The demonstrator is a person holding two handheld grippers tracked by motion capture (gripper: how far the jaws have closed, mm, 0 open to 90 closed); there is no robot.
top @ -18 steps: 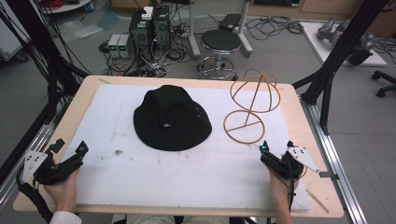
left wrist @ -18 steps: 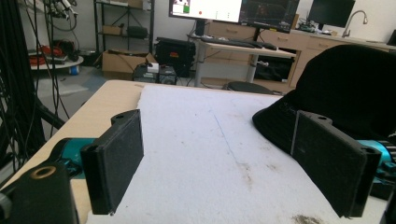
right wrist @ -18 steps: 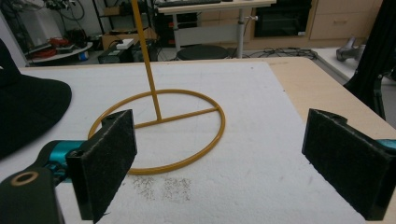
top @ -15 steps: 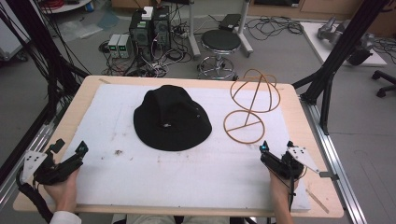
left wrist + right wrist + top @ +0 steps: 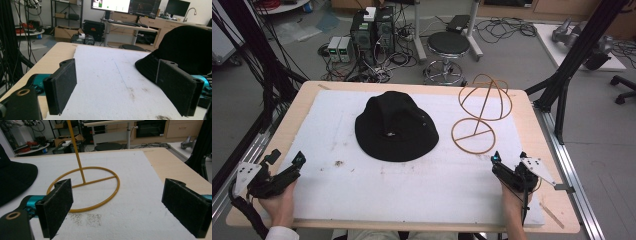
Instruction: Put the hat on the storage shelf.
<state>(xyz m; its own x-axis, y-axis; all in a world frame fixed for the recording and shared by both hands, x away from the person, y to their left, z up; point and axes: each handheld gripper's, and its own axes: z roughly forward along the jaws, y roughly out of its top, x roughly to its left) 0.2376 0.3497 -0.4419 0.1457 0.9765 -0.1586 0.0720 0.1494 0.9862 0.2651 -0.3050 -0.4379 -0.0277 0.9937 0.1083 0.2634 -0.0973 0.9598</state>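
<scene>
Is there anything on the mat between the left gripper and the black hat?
Nothing visible. Bare white mat lies between the open left gripper and the black hat. The wire hat stand sits to the hat's right, clear of that path.

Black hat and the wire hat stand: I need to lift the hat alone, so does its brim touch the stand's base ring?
Apart. In the high view, white mat shows between the black hat brim and the wire hat stand base ring.
</scene>
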